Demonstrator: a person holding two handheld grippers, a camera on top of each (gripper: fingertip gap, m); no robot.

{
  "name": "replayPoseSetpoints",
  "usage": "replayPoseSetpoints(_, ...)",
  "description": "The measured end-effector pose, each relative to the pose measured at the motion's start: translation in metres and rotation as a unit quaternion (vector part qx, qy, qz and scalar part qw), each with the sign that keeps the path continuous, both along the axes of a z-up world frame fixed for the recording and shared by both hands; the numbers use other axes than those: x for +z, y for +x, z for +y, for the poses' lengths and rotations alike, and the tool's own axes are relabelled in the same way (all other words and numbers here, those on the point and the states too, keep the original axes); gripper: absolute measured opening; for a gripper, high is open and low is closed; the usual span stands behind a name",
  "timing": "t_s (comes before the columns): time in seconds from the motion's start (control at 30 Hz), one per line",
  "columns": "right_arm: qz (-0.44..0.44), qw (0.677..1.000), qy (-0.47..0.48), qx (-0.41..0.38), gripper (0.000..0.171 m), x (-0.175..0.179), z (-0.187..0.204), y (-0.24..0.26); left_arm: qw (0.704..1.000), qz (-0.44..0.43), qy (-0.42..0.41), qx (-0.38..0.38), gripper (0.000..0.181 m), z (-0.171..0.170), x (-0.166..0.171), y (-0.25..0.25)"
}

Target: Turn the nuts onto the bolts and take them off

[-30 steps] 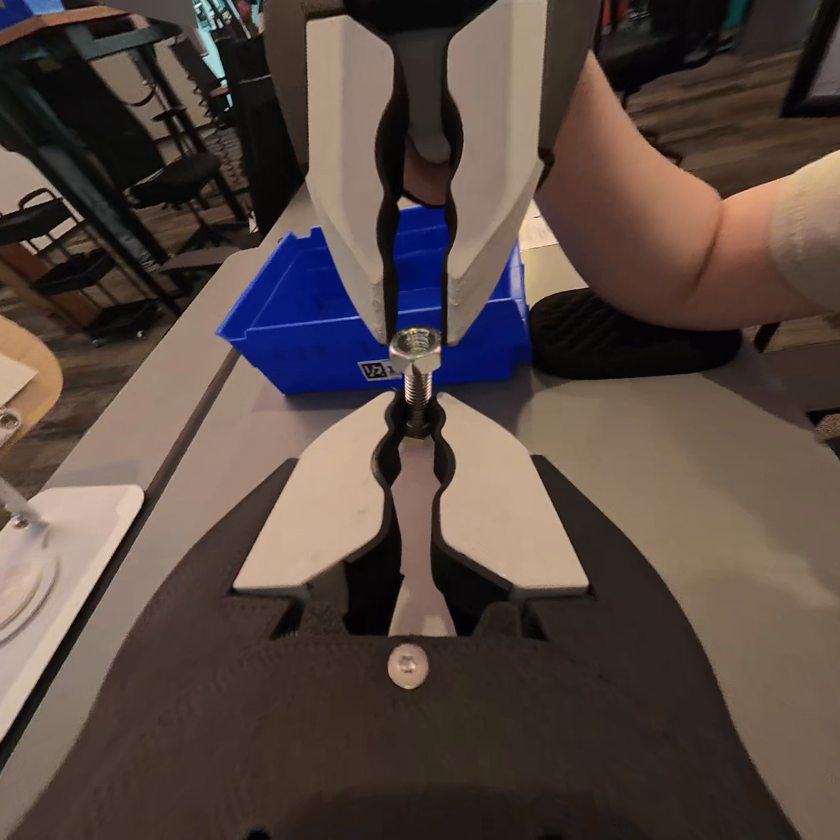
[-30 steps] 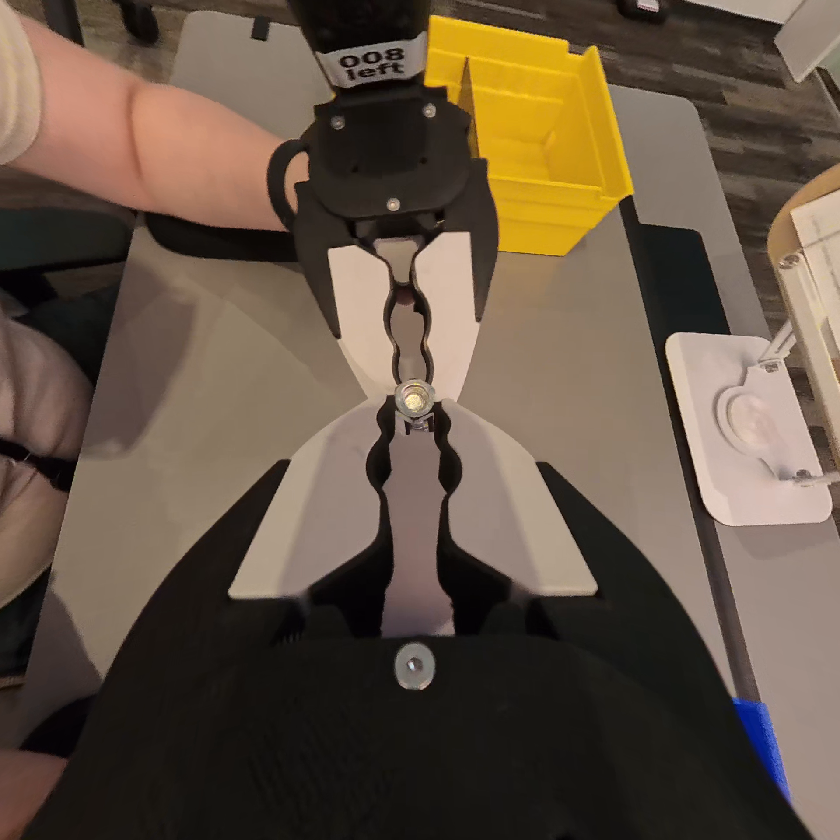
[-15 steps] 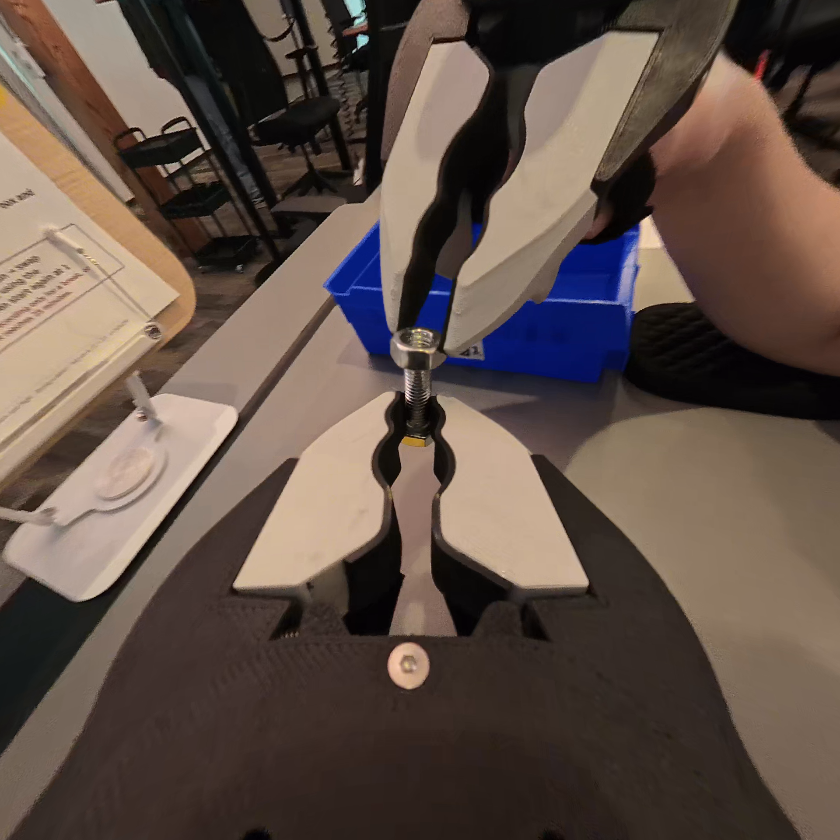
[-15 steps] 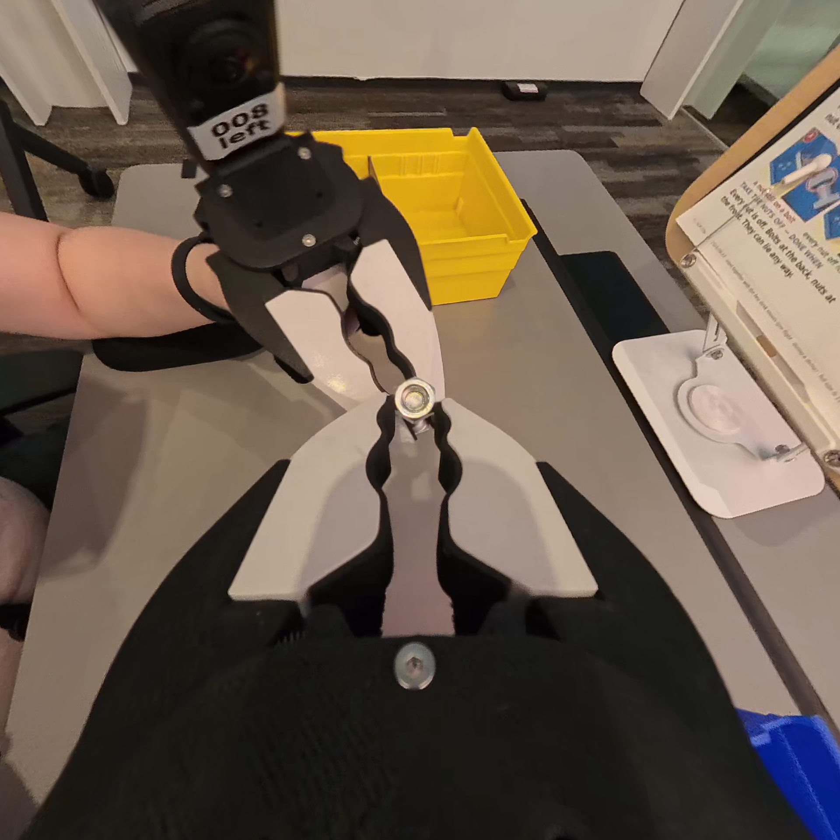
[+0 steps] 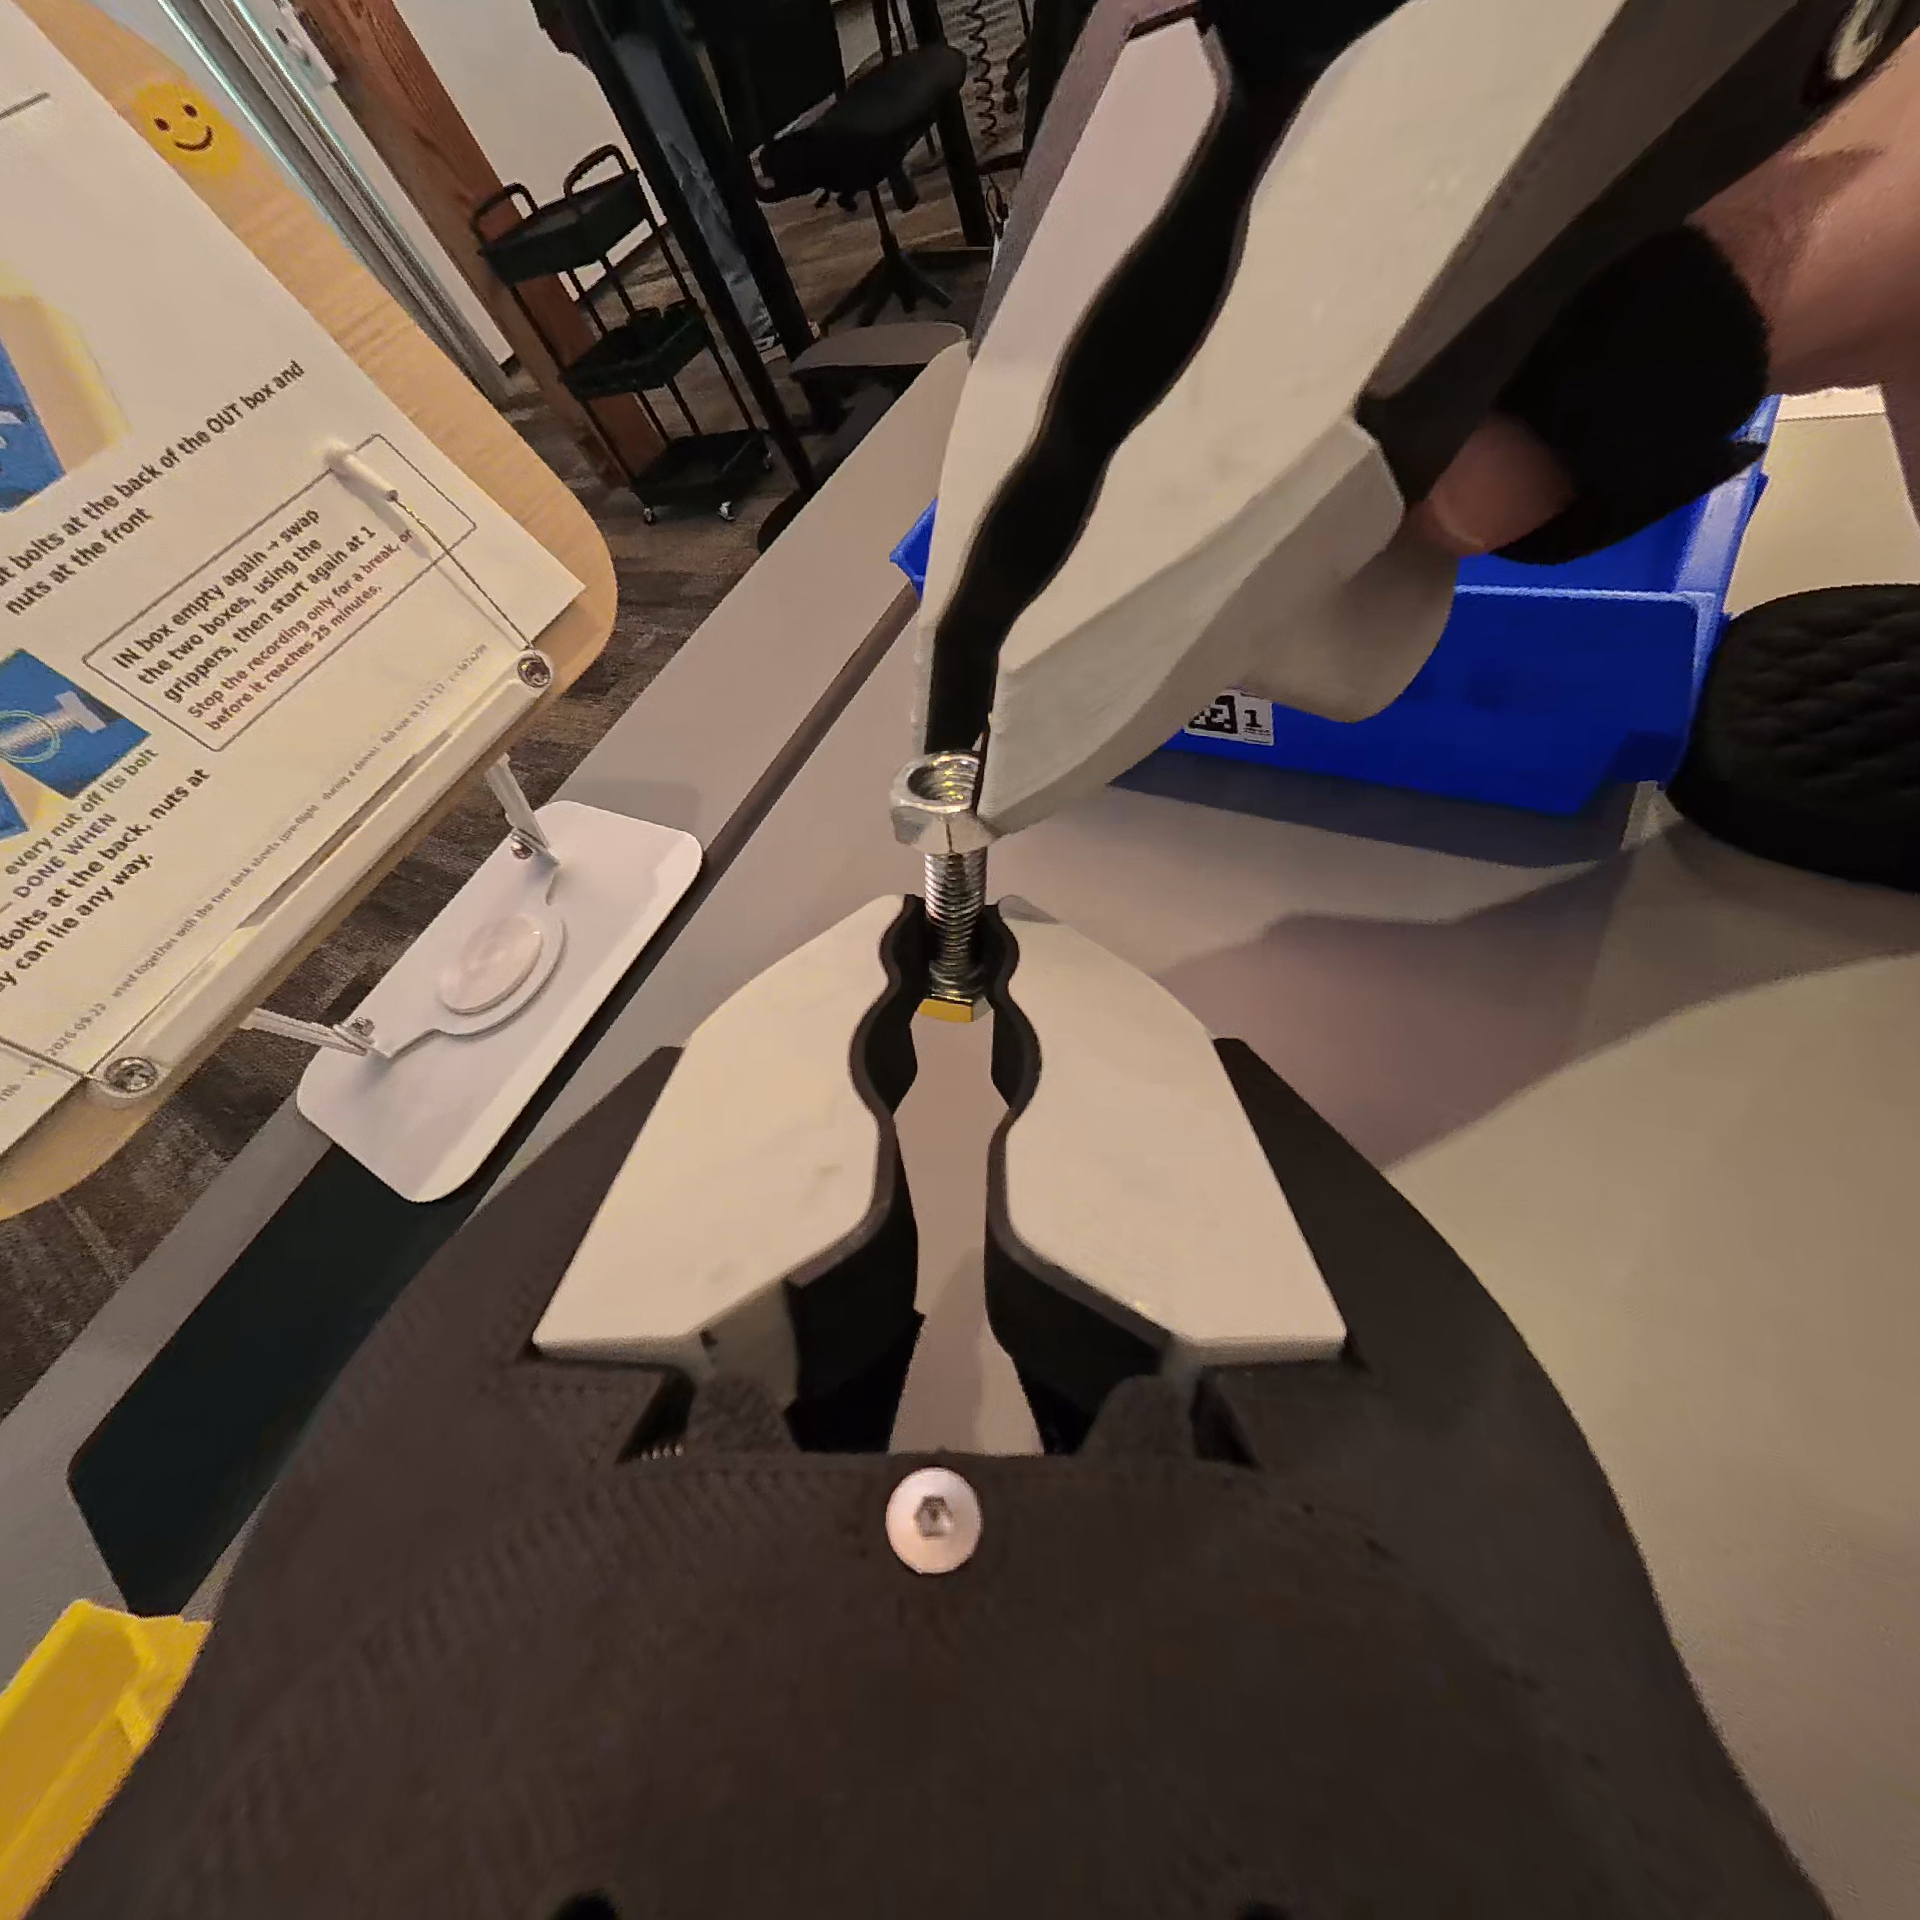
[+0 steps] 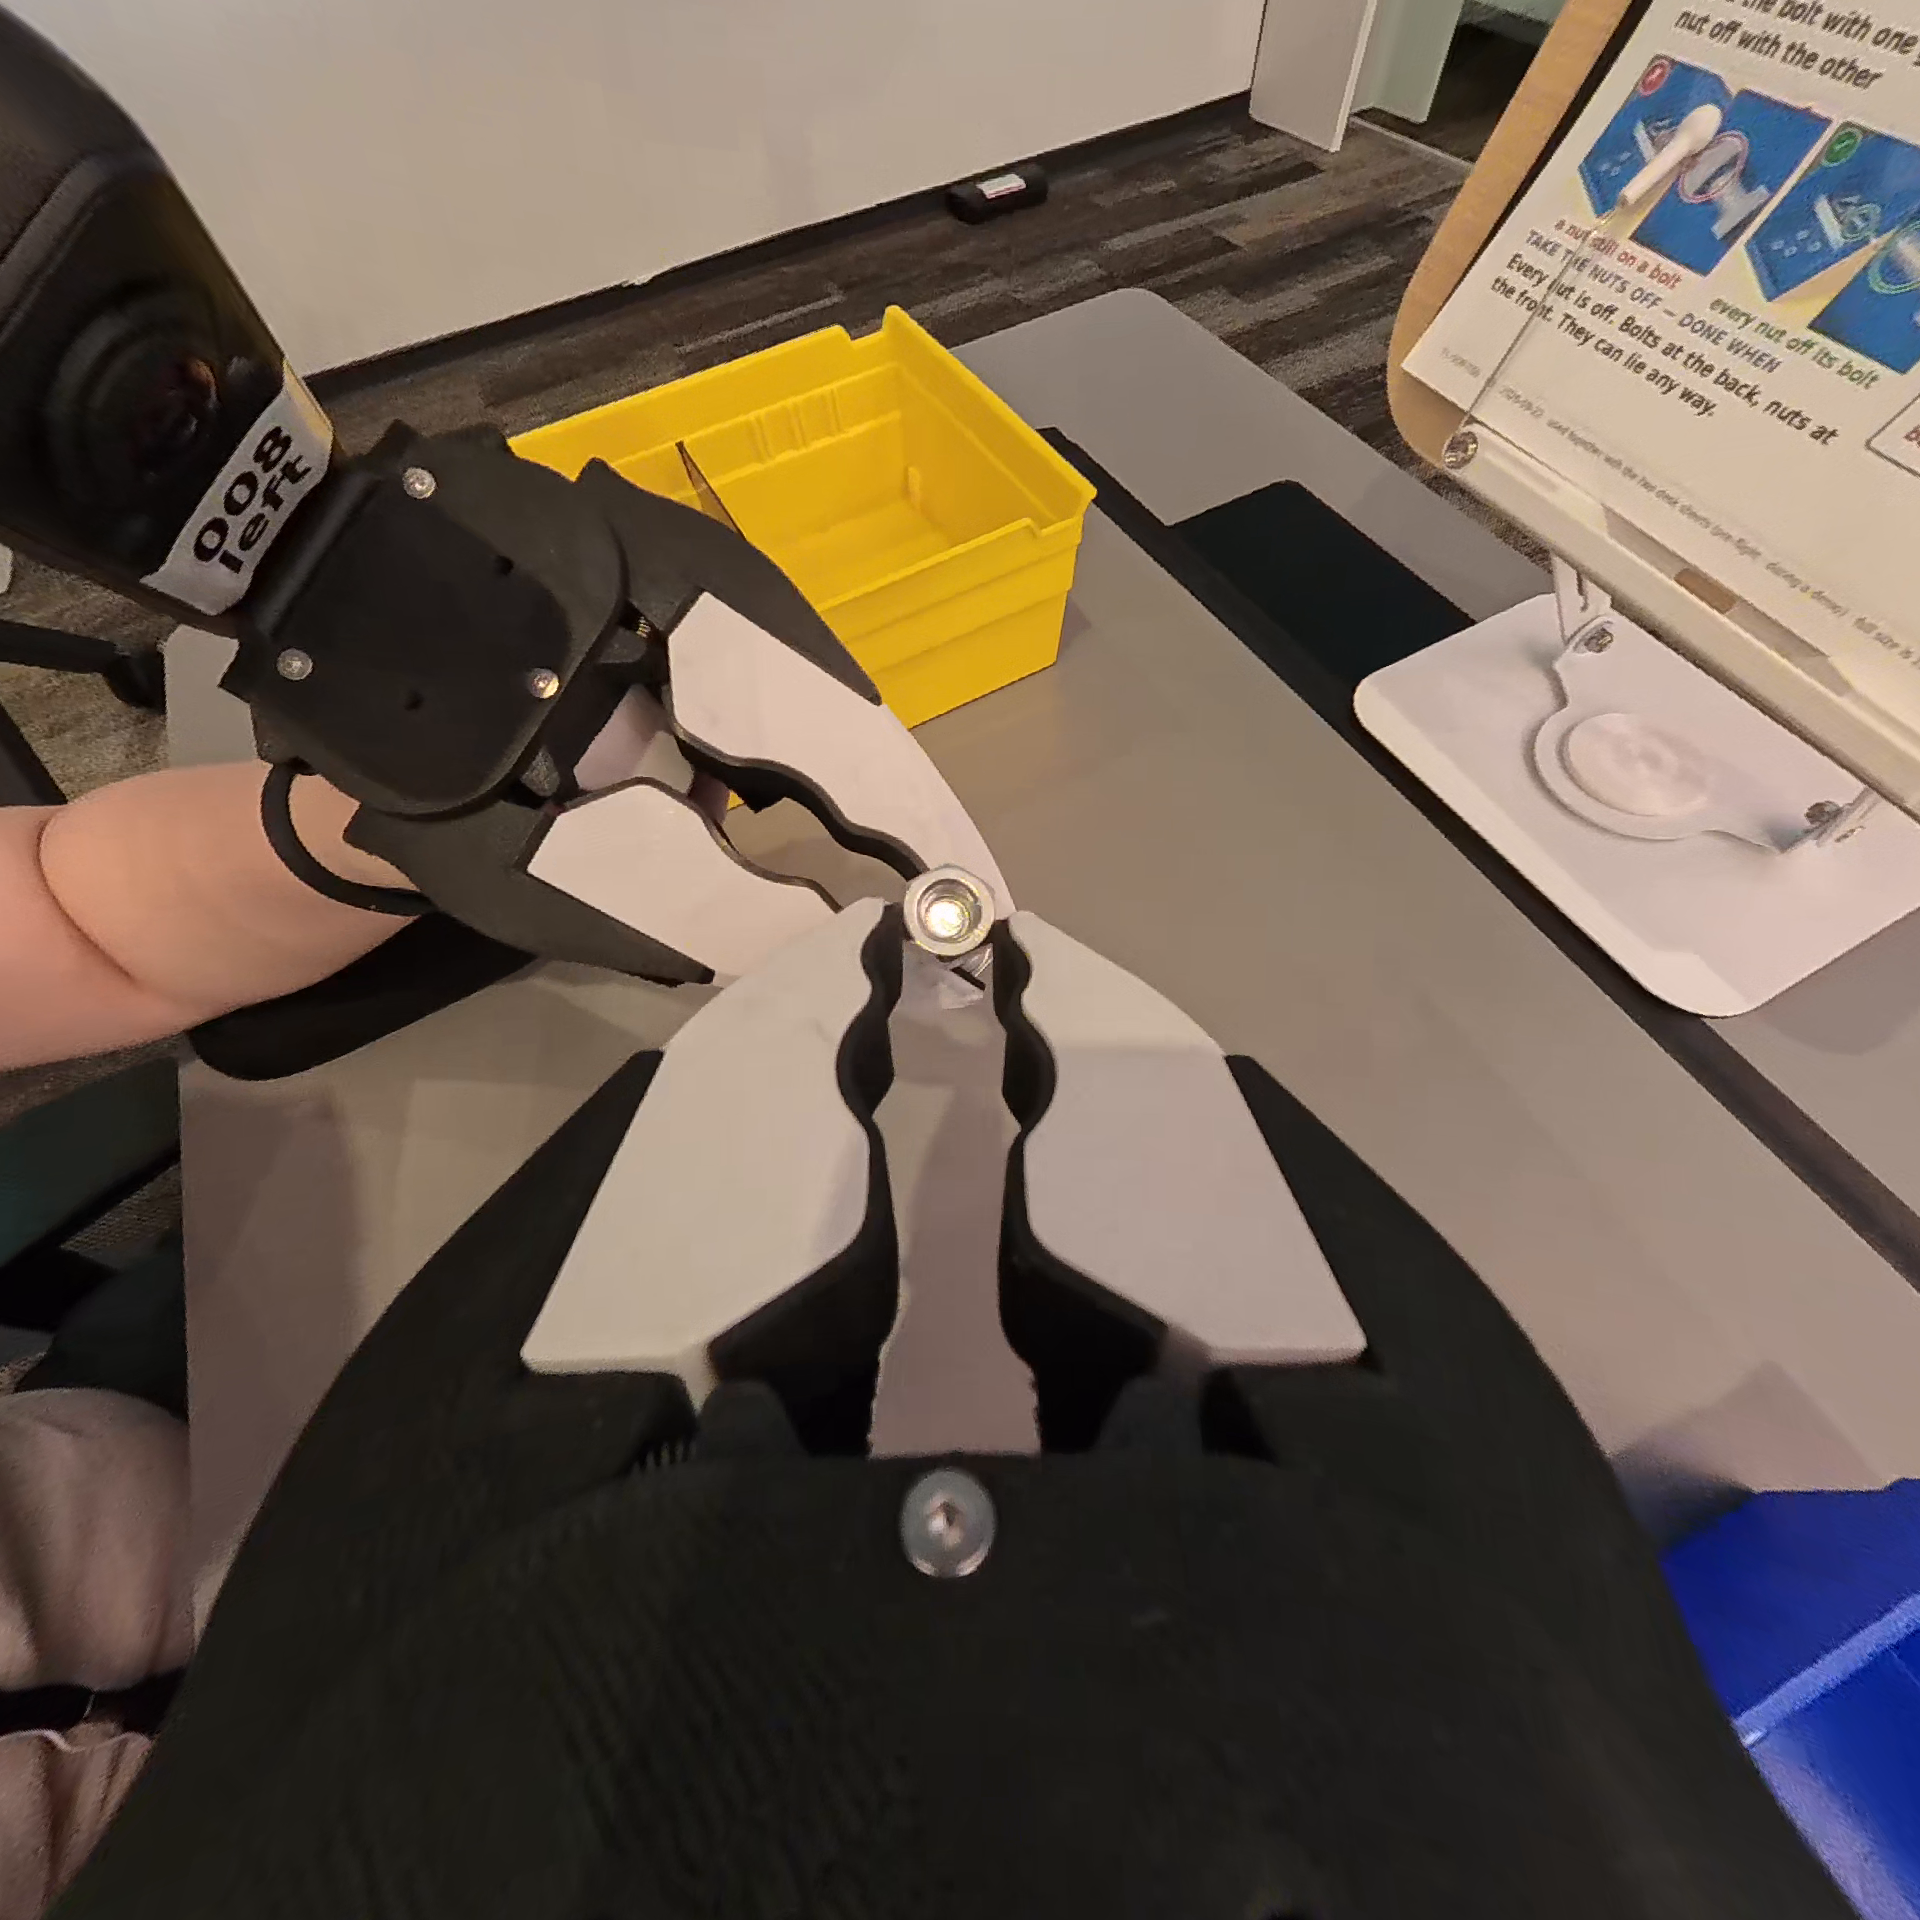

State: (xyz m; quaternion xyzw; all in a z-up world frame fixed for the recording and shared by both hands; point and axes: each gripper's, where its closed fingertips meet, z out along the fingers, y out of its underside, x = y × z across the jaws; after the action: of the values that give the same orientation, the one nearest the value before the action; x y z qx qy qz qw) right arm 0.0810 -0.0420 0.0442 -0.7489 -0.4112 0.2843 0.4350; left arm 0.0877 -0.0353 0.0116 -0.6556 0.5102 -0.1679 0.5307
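- My left hand-held gripper is clenched on the threaded silver steel bolt, which stands upright between its white fingertips above the grey desk.
- The bolt's lower end sits in the notch of the jaws; its upper end is free.
- My right hand-held gripper grasps the silver hexagonal steel nut at the top end of the bolt; in the left wrist view it comes down tilted from the upper right.
- How far the nut is turned onto the thread, I cannot tell.
- The blue plastic bin stands behind the grippers on the desk.
- The yellow plastic bin with a divider stands at the other side of the desk.
- A white instruction sheet on a wooden stand is beside the desk edge.
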Motion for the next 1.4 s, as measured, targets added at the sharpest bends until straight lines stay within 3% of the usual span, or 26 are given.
replayPoseSetpoints(0.53,-0.001,0.998,0.061,0.014,0.019,0.010,-0.002,-0.005,0.997,-0.061,-0.032,-0.021,0.009,-0.004,0.018,-0.003)
replayPoseSetpoints(0.87,-0.062,0.991,0.114,0.037,0.019,0.004,-0.003,-0.003,0.999,-0.023,-0.022,-0.027,0.010,-0.005,0.009,-0.001)
replayPoseSetpoints(1.4,-0.033,0.995,0.069,0.065,0.019,0.002,-0.007,-0.001,1.000,0.005,-0.012,-0.028,0.010,-0.006,0.001,0.001)
